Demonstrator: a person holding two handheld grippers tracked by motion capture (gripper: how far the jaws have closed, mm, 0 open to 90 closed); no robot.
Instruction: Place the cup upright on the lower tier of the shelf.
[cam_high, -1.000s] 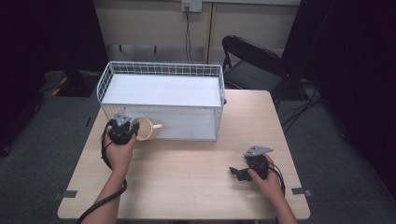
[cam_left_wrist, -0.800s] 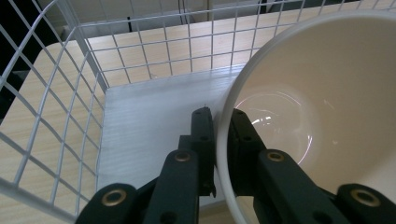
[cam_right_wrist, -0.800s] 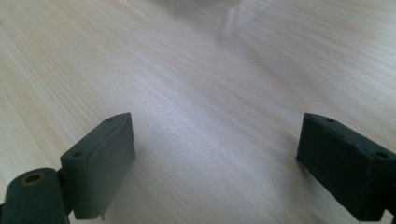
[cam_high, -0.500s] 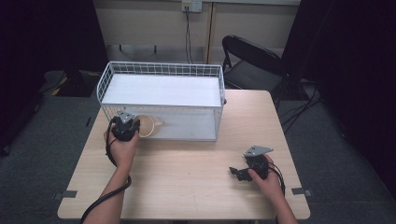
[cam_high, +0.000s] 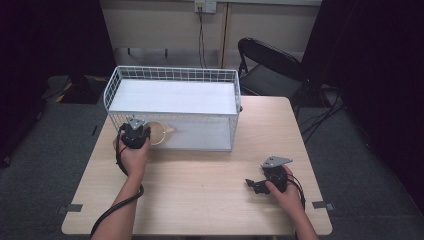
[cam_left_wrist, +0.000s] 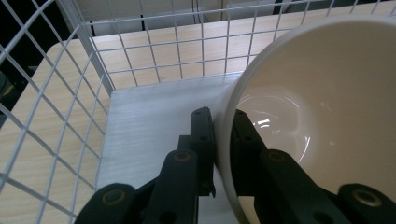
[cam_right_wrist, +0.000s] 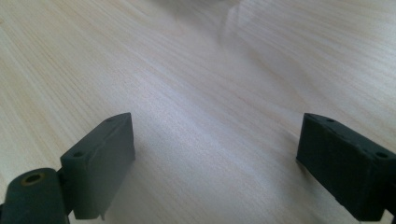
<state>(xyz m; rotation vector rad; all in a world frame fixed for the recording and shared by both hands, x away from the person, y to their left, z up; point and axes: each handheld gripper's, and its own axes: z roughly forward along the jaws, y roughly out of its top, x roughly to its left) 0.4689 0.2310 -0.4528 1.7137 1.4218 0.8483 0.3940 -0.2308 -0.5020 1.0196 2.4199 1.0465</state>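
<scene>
A cream bowl hangs at the front left corner of the white wire basket. My left gripper is shut on its rim. In the left gripper view one jaw lies outside the bowl and the other inside, so the left gripper pinches the wall, above the basket's white floor sheet with wire walls to the left and beyond. My right gripper rests on the wooden table at the front right. In its own view the right gripper stands open over bare wood.
The basket takes up the far middle of the table, its long front wall facing me. A black folding chair stands behind the table's far right corner. Cables trail from both grippers along the forearms.
My left gripper and the bowl have edged a little farther toward the basket. The right hand has not moved.
</scene>
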